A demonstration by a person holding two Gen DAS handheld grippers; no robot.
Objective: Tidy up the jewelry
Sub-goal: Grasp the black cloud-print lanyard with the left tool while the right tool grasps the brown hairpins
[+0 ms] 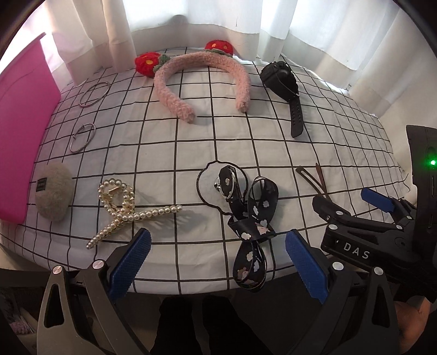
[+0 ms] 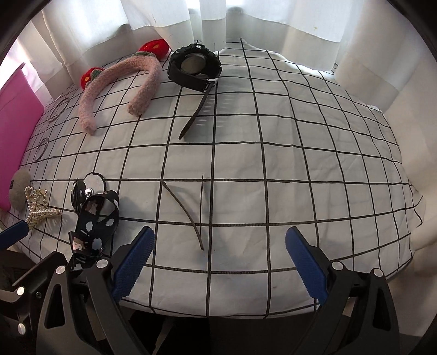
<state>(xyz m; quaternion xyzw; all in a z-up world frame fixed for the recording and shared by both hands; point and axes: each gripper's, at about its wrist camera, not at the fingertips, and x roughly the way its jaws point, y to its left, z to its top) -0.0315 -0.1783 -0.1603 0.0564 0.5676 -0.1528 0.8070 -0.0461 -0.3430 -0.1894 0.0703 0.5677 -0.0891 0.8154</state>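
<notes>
Jewelry lies spread on a white grid cloth (image 1: 164, 153). My left gripper (image 1: 218, 265) is open and empty at the near edge, just before a black bow with cloud print (image 1: 254, 226) and right of a pearl hair claw (image 1: 123, 207). My right gripper (image 2: 220, 262) is open and empty, just short of two thin brown hair clips (image 2: 185, 207); it also shows at the right of the left wrist view (image 1: 355, 202). A pink fuzzy headband with red flowers (image 1: 202, 79), a black watch (image 1: 284, 84) and two thin metal bangles (image 1: 94, 94) lie farther back.
A pink box (image 1: 21, 123) stands along the left edge. A grey felt clip (image 1: 53, 195) lies beside it. A black hair tie with a round clip (image 1: 224, 185) sits behind the bow. White curtains (image 1: 218, 16) hang at the back.
</notes>
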